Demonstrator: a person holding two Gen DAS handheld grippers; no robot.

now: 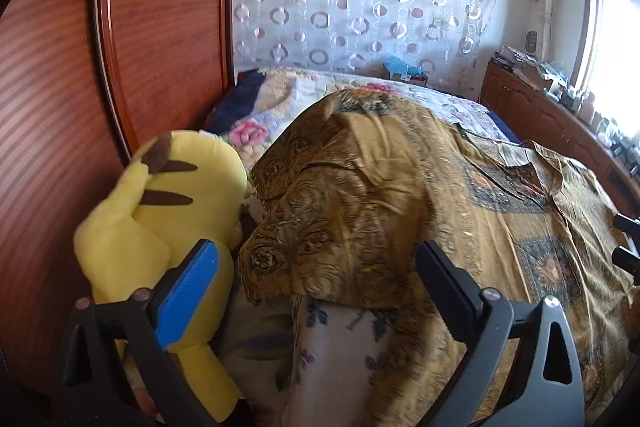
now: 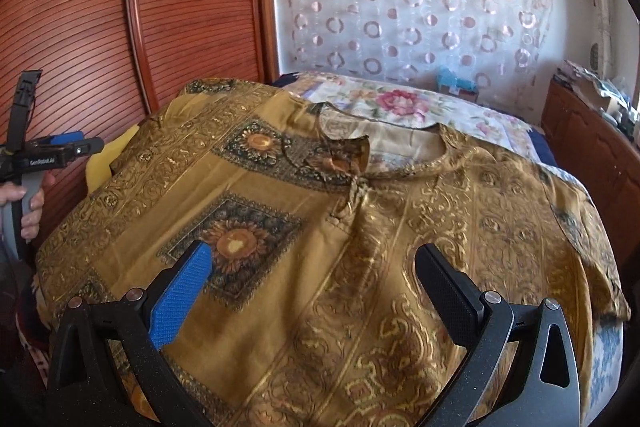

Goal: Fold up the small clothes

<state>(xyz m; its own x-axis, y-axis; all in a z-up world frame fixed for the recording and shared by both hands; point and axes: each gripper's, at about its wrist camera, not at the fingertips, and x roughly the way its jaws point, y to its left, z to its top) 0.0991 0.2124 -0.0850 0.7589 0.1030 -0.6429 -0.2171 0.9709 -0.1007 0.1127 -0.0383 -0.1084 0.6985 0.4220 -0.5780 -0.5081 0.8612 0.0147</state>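
Left gripper [image 1: 316, 259], jaws standing wide and holding nothing, is facing the shirt's [image 1: 460, 195] bunched sleeve [image 1: 320, 211] directly ahead. Right gripper [image 2: 312, 263], likewise spread and empty, is hovering over the shirt front, collar [image 2: 360, 155] straight ahead beyond its fingertips.

Black two-finger grippers, one blue pad each

Each black plastic gripper [image 2: 312, 281] carries a ribbed blue pad [image 2: 180, 301] opposite a black textured pad [image 2: 448, 287]; silver screws [image 2: 490, 297] sit behind.
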